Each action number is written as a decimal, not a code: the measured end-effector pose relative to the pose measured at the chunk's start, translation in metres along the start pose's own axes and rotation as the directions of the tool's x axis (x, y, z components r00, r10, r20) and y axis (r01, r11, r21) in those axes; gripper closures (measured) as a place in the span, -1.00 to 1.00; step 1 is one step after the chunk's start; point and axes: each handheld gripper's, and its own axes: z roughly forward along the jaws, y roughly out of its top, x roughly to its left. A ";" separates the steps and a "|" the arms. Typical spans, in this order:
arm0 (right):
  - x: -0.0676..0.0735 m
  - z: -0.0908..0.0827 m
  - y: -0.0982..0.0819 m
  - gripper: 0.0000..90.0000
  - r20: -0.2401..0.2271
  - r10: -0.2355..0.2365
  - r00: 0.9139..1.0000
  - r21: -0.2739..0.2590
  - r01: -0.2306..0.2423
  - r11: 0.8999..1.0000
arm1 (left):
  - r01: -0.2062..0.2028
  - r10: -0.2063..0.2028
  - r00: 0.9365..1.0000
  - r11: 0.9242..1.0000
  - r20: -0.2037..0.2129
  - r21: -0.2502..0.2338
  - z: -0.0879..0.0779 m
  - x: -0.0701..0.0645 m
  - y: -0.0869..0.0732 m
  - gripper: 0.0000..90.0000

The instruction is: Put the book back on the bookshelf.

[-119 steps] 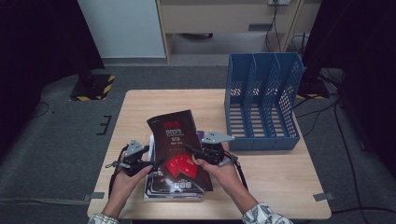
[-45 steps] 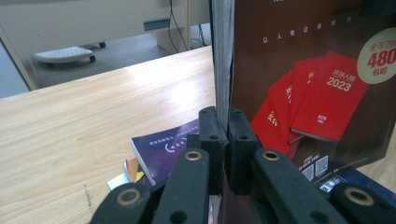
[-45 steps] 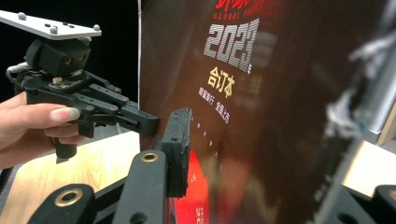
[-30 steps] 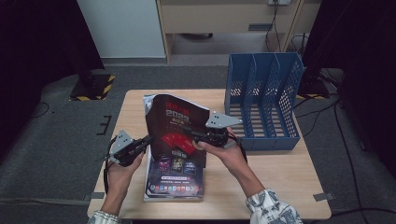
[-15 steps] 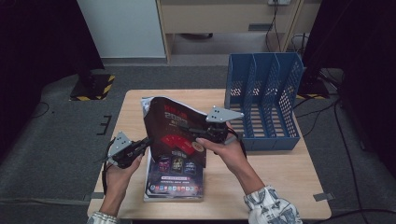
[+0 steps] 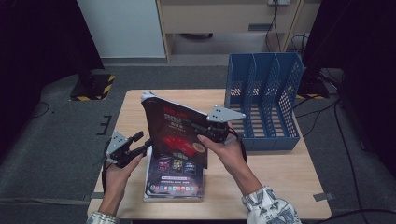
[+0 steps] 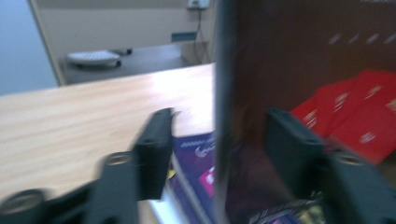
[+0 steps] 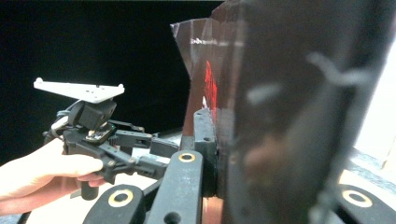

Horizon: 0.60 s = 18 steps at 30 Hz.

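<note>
**Raised Magazine Clamped by the Right Gripper, Left Jaws Spread Around Its Edge**

The jaws of the right gripper [image 6: 201, 128] are pressed together on the dark magazine [image 6: 175, 133]. In the right gripper view the cover [image 8: 299, 107] is seen clamped flat against the left-hand jaw, with no gap visible between pad and paper. The magazine is held upright and slightly tilted at the centre of the high view, its top corner raised toward the upper left of the frame.

The jaws of the left gripper [image 6: 142, 143] are spread and have just been opening. In the left gripper view the magazine's edge [image 7: 224, 93] is seen standing between the two jaws; a clear gap is seen at the left-hand jaw, while contact at the right-hand jaw cannot be determined because of blur. In the high view this gripper is located at the lower left of the magazine, just beside its lower edge.

A stack of magazines [image 6: 175, 179] is lying flat on the wooden table [image 6: 280, 172], directly below the raised one, at the lower centre of the frame.

A blue file rack [image 6: 264, 100] is standing at the right of the table, well apart from the left gripper and near the right hand [image 6: 229, 149].
</note>
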 end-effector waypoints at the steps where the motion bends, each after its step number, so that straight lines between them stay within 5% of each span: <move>1: -0.001 0.000 0.000 0.91 0.009 -0.005 1.000 -0.006 0.005 1.000 | 0.001 -0.001 1.000 1.000 -0.005 0.008 0.000 0.001 -0.002 -0.18; 5: -0.004 -0.003 0.001 0.91 0.034 -0.007 0.999 -0.014 0.007 1.000 | -0.018 0.021 0.998 0.998 -0.056 0.056 0.000 0.008 -0.008 -0.45; 18: -0.016 0.002 0.020 0.92 0.094 -0.008 0.996 -0.002 0.008 1.000 | 0.045 -0.030 0.994 0.989 -0.108 0.141 0.007 0.020 -0.024 -0.82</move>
